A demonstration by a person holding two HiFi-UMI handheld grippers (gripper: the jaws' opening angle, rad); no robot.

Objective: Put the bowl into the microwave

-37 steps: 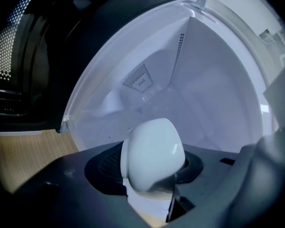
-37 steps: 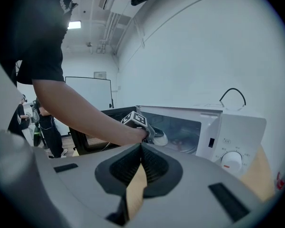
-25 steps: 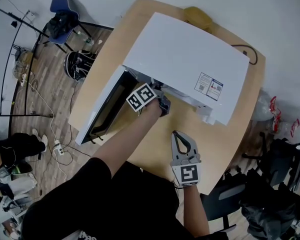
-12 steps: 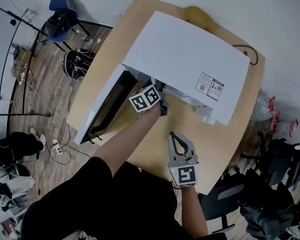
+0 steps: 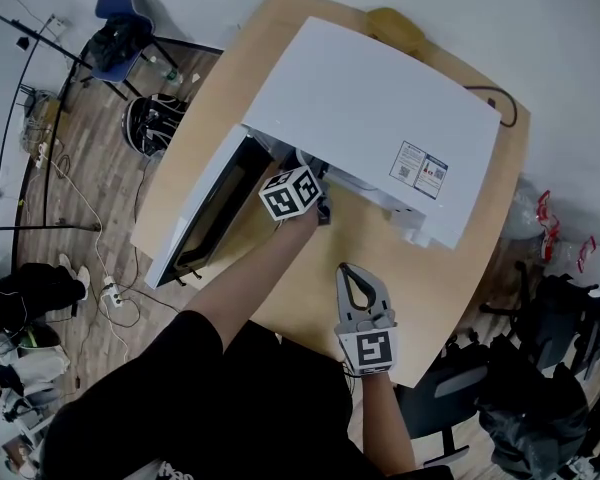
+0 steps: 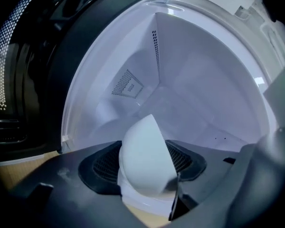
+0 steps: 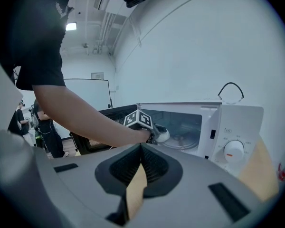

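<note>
The white microwave point(image 5: 370, 118) stands on the round wooden table point(image 5: 310, 288), its door point(image 5: 205, 218) swung open to the left. My left gripper point(image 5: 322, 208) reaches into the opening. In the left gripper view a white bowl point(image 6: 142, 156) sits tilted between the pads, which still touch it on both sides. The jaws have just been opening. From the right gripper view, the bowl point(image 7: 163, 135) hangs at the cavity's front, just above the glass turntable point(image 7: 183, 141). My right gripper point(image 5: 348, 268) rests over the table in front of the microwave, shut and empty.
The microwave's control panel with its dial point(image 7: 233, 151) lies right of the cavity. A power cable point(image 5: 495, 103) runs off the table's far side. A yellow object point(image 5: 395, 30) lies behind the microwave. Chairs and cables stand on the floor at the left.
The left gripper's marker cube has rolled at the microwave's opening while the hand stayed put. The right gripper has not moved.
</note>
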